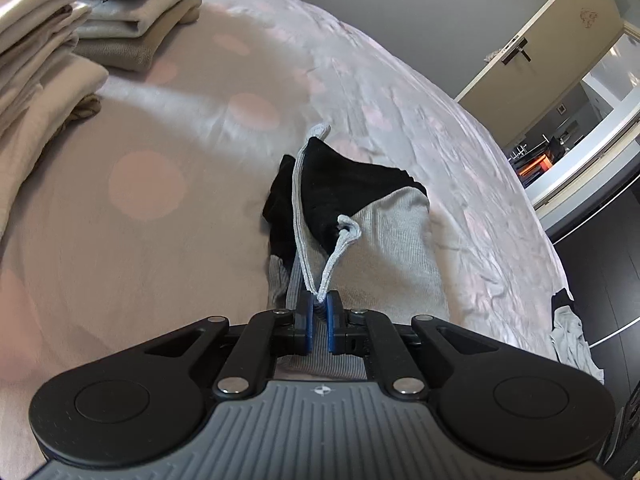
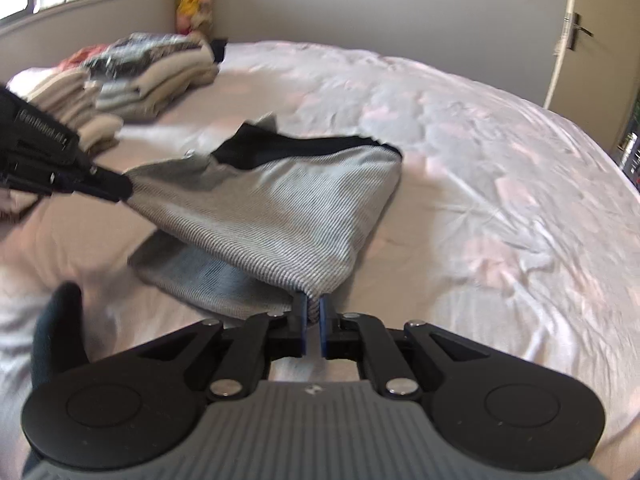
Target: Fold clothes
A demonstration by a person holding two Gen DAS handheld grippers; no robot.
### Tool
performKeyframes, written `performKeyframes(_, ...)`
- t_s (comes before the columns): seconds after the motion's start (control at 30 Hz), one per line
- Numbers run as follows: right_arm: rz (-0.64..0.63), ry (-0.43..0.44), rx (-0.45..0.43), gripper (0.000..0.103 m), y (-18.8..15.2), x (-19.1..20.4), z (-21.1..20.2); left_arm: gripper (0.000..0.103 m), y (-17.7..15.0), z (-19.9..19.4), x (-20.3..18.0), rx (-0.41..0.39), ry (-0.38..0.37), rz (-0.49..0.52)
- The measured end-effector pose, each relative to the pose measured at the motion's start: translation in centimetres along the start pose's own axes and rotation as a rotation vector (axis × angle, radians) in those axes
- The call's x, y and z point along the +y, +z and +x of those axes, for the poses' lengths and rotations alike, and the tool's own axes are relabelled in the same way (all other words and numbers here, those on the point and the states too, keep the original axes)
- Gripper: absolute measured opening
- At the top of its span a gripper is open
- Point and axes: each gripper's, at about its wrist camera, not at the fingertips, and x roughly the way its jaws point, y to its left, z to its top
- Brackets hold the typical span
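A grey ribbed garment with black panels (image 1: pixel 384 232) lies partly folded on the bed. My left gripper (image 1: pixel 319 300) is shut on its light grey edge trim, which runs up from the blue pads. In the right wrist view the same garment (image 2: pixel 288 216) is lifted off the sheet and stretched between both grippers. My right gripper (image 2: pixel 314 300) is shut on its near lower corner. The left gripper (image 2: pixel 120 188) enters from the left and pinches the garment's other corner.
Stacks of folded beige and grey clothes (image 1: pixel 132 20) sit at the far left of the bed (image 1: pixel 168 128), also seen as folded stacks (image 2: pixel 152 76) in the right wrist view. Another grey cloth (image 1: pixel 572 336) hangs off the bed's right edge. A door (image 1: pixel 532 52) stands beyond.
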Motion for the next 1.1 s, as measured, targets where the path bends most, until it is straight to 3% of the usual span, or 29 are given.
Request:
performKeyframes(0.23, 0.099, 0.009, 0.162, 0.005, -1.3, -1.4, 2.7, 0.004, -2.8, 3.8, 1.9, 0.121, 0.097, -0.034)
performKeyframes(0.47, 0.095, 0.015, 0.214, 0.006, -1.7, -1.3, 3.6, 0.01, -3.1, 3.8, 2.1, 0.108, 0.113, -0.035)
performKeyframes(0.53, 0.118, 0.027, 0.185, 0.008, -1.6, -1.7, 2.8, 0.019, -3.0, 3.0, 1.8, 0.099, 0.121, -0.02)
performKeyframes(0.6, 0.137, 0.033, 0.141, 0.014, -1.4, -1.9, 1.7, 0.034, -2.7, 1.9, 1.5, 0.071, 0.141, 0.011)
performKeyframes(0.67, 0.166, 0.042, 0.103, 0.037, -1.1, -2.3, 0.8, 0.049, -2.1, 0.8, 1.2, 0.029, 0.152, 0.028)
performKeyframes(0.7, 0.181, 0.047, 0.084, 0.037, -1.0, -2.5, 0.4, 0.053, -1.6, 0.4, 1.1, 0.006, 0.145, 0.03)
performKeyframes(0.87, 0.278, 0.07, 0.063, 0.047, 0.1, -3.9, 0.8, 0.061, 0.7, 0.5, 0.2, -0.062, 0.098, 0.052)
performKeyframes(1.1, 0.399, 0.114, 0.07, 0.057, 2.1, -6.4, 3.8, 0.063, 3.6, 4.6, 0.5, -0.063, 0.123, 0.07)
